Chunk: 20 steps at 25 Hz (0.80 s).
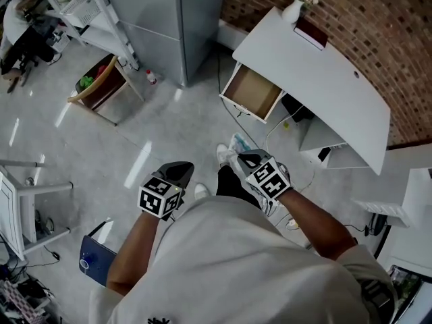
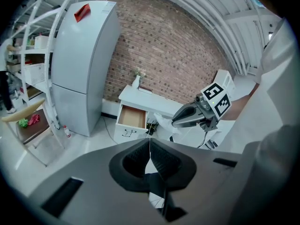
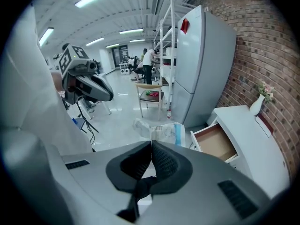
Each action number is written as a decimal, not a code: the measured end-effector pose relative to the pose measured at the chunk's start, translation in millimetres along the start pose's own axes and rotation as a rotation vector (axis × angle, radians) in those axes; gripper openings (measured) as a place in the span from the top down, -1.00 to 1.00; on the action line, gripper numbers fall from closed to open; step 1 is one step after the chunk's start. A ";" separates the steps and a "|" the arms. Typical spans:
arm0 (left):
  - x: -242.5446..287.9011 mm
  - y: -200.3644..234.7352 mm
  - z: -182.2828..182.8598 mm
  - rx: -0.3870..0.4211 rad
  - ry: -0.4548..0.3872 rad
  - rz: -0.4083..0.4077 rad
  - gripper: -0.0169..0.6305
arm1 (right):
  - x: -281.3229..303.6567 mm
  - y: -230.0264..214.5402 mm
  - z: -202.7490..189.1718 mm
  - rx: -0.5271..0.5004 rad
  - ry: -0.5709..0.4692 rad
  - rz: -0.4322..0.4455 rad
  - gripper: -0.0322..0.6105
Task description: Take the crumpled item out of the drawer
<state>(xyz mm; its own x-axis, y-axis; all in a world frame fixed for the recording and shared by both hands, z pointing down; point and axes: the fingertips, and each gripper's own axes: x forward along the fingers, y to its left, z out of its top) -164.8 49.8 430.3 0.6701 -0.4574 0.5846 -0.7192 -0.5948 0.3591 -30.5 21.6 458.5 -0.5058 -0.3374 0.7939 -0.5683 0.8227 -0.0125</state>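
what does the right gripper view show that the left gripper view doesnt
Only the right gripper view: the left gripper seen from outside, and a person standing far down the room.

Only the left gripper view: the right gripper seen from outside, with the crumpled item at its tip, and the left jaws shut on nothing.

Both: the crumpled item, the open drawer with its bare bottom showing, the fridge, the white vase on the desk, and the brick wall.

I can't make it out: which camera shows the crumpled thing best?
The right gripper view: the crumpled item sits just past its jaws, white with blue. The head view shows it small; the left gripper view, as a white scrap.
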 end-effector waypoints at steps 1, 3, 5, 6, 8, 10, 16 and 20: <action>-1.9 -1.1 -2.1 0.003 0.000 0.000 0.87 | -0.9 3.6 -0.1 -0.002 -0.003 0.001 0.81; -5.8 -2.2 -6.4 0.009 0.000 0.001 0.87 | -1.5 10.2 0.1 -0.006 -0.009 0.000 0.81; -9.8 -3.2 -10.4 0.012 0.000 0.004 0.87 | -2.0 17.0 1.1 -0.007 -0.019 0.001 0.81; -11.9 -3.7 -12.5 0.012 0.000 0.006 0.87 | -1.9 20.4 1.4 -0.005 -0.025 0.003 0.81; -16.0 -4.1 -18.3 0.011 0.001 0.010 0.87 | -0.3 26.5 -0.5 -0.001 -0.030 0.004 0.81; -19.6 -4.3 -24.4 0.008 0.004 0.011 0.87 | 0.2 32.6 -0.9 0.002 -0.032 0.007 0.81; -24.8 -3.0 -32.3 -0.002 0.004 0.007 0.87 | -0.3 37.7 2.2 0.004 -0.037 -0.001 0.81; -26.8 -2.1 -39.8 -0.009 0.006 0.009 0.87 | 0.4 42.5 -0.4 0.002 -0.034 -0.001 0.81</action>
<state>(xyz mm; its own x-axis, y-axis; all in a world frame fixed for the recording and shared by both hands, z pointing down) -188.5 89.6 442.8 0.6627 -0.4583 0.5923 -0.7267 -0.5847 0.3607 -54.6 56.6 458.6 -0.5272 -0.3533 0.7728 -0.5697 0.8217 -0.0130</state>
